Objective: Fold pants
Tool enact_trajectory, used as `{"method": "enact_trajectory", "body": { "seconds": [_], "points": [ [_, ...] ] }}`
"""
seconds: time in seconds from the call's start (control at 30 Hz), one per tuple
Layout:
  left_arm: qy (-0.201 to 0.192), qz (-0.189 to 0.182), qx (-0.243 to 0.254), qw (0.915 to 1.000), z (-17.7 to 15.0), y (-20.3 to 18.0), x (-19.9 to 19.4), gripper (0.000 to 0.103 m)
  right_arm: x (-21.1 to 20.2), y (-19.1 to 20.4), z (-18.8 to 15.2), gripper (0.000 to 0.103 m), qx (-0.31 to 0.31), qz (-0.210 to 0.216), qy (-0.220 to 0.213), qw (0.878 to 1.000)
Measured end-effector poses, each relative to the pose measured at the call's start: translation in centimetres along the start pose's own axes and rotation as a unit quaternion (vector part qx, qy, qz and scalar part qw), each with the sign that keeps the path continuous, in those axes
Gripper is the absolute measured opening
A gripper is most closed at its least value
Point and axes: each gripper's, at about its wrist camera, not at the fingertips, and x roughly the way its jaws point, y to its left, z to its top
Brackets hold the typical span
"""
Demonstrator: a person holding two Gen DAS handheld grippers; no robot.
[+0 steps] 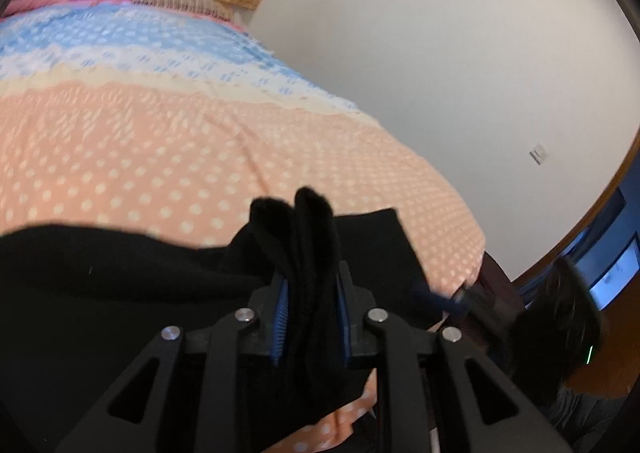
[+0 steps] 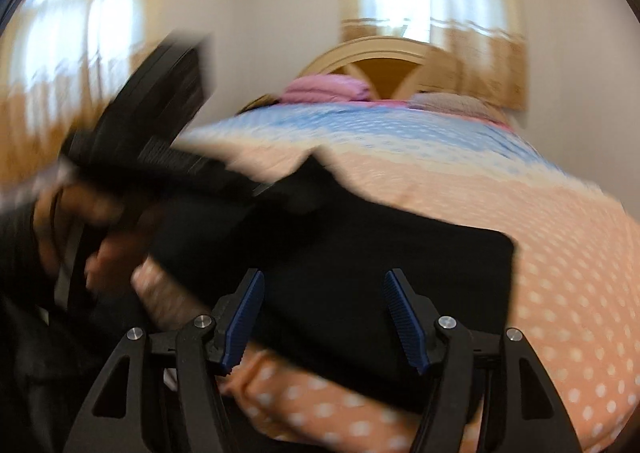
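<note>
A bunched fold of the black pants (image 1: 304,253) is pinched between the nearly closed jaws of the left gripper (image 1: 310,293), the fabric standing up past the blue pads (image 1: 281,309) and spreading to either side over the dotted bedspread (image 1: 140,157). The right gripper (image 2: 324,317) is held with its jaws spread wide and nothing clamped; the pants (image 2: 360,265) are seen lying flat on the bedspread (image 2: 560,293) between and beyond the jaws.

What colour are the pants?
Black. The pants show best in the right wrist view, lying on the dotted bedspread.
</note>
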Motion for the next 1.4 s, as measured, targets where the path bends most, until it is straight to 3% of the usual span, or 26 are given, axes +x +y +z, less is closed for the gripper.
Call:
{"method": "enact_trajectory", "body": {
  "seconds": [0.17,0.3,0.37,0.47,0.6,0.67,0.8,0.97,1.1,1.3,1.4],
  "points": [
    [0.022,0.005,0.016,0.9996,0.5,-0.4,1.2,0.021,1.4,2.9,-0.7,0.064,-0.057,-0.019,0.026,0.998],
    [0.028,-0.009,0.027,0.9992,1.0,-0.7,1.9,0.013,1.2,2.7,-0.7,0.064,-0.052,-0.006,0.023,0.998],
    [0.016,-0.021,0.033,0.9991,1.7,-1.4,1.2,0.01,1.1,2.4,-0.8,0.064,-0.051,-0.005,0.022,0.998],
    [0.0,-0.073,0.028,0.9969,3.1,-2.5,-0.3,0.01,0.4,2.7,-1.0,0.064,-0.066,-0.002,0.009,0.998],
    [0.001,-0.086,0.057,0.9947,4.2,-4.9,-0.9,0.01,-0.1,3.8,-1.4,0.064,-0.094,0.02,0.001,0.995],
    [0.001,-0.092,0.057,0.9941,4.6,-5.2,-1.0,0.01,0.7,4.5,-1.8,0.064,-0.112,0.007,0.019,0.994],
    [-0.01,-0.122,0.022,0.9923,5.3,-4.2,-1.7,0.01,2.6,3.9,-2.4,0.064,-0.114,-0.056,0.072,0.989],
    [-0.038,-0.135,-0.018,0.99,6.0,-2.2,-3.7,0.01,1.8,1.0,-2.0,0.064,-0.063,-0.09,0.071,0.991],
    [-0.062,-0.136,-0.032,0.9883,5.9,-1.0,-5.7,0.01,1.8,0.3,-2.3,0.064,-0.054,-0.138,0.084,0.985],
    [-0.06,-0.123,-0.062,0.9887,4.2,1.7,-6.4,0.01,1.0,1.1,-2.7,0.064,-0.065,-0.122,0.094,0.986],
    [-0.054,-0.13,-0.09,0.9859,4.6,2.6,-5.9,0.01,0.3,5.1,-2.5,0.064,-0.121,-0.089,0.078,0.986]
  ]
}}
